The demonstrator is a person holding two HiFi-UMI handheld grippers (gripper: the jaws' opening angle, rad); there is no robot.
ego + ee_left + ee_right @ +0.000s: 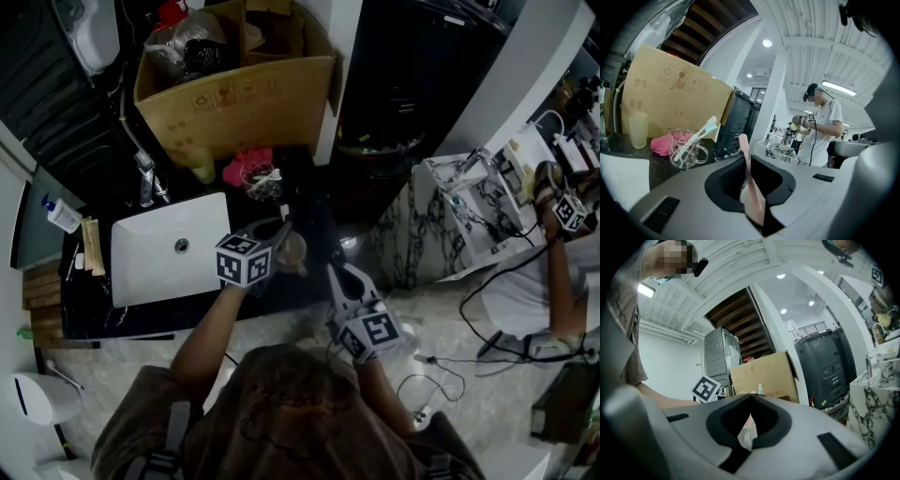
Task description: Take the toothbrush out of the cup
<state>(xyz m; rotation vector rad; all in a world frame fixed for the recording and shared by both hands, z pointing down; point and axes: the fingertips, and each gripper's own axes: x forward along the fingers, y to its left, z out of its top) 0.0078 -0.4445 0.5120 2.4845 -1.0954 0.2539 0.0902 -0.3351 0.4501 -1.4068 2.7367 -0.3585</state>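
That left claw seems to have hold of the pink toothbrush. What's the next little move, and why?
Probably a short lift straight up with the left gripper. Its jaws are clamped on the handle of the pink toothbrush, whose lower end appears to sit in the cup. Lifting straight should draw it out without tipping the cup.

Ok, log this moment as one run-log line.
phase: grasp | left tongs: shut on pink toothbrush | brush: near upright | glass mug: behind, untouched, holds white toothbrush
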